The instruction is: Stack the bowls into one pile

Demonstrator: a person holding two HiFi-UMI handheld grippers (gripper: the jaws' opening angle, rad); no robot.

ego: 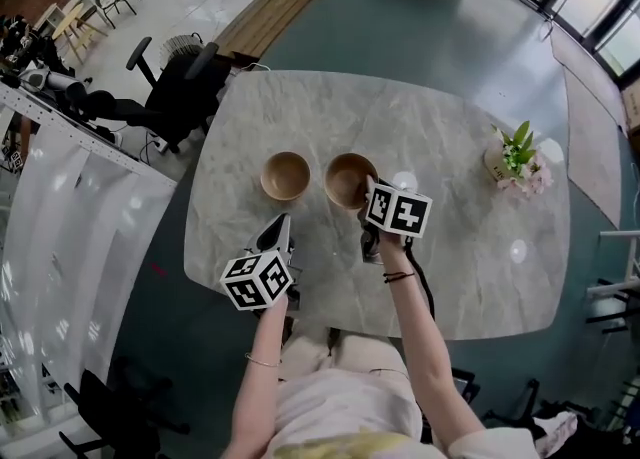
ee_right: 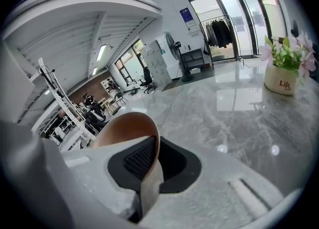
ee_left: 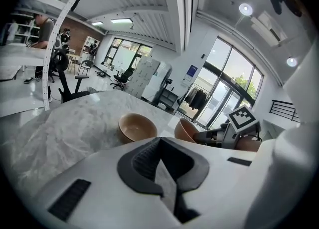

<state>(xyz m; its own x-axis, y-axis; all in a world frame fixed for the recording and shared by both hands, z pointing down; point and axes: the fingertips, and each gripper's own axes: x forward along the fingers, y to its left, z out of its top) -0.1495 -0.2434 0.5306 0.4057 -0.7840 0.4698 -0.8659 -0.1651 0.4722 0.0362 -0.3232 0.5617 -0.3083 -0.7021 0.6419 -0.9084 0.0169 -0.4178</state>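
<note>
- Head view: a grey, veined marble table (ego: 450, 247) with rounded corners carries two round, smooth wooden bowls, side by side near its middle.
- The left bowl (ego: 285, 175) sits upright and apart from both grippers.
- The right bowl (ego: 348, 178) lies just beside it, and the two do not touch.
- The right gripper (ego: 366, 197) reaches this bowl's near rim, and its marker cube (ego: 397, 211) overlaps the rim's lower right edge.
- The left gripper (ego: 276, 235) points at the left bowl from below in the frame, with its tips short of the bowl.
- One small pale pot (ego: 500, 160) of pink flowers and green leaves stands at the table's right.
- One black office chair (ego: 180, 87) stands off the table's upper left corner.
- Left gripper view: the two dark, ribbed pads are pressed together with nothing between them.
- Both bowls show beyond the tips. The left one is upright at centre, and the right one is tilted with its outer wall facing the camera.
- The right gripper's cube shows at the right.
- Right gripper view: the jaws pinch the thin rim of the right bowl. One ribbed pad lies against the inner wall and the other against the outer wall.
- The bowl's brown inside fills the frame's centre left.
- The pot stands at the upper right on the glossy marble.
</note>
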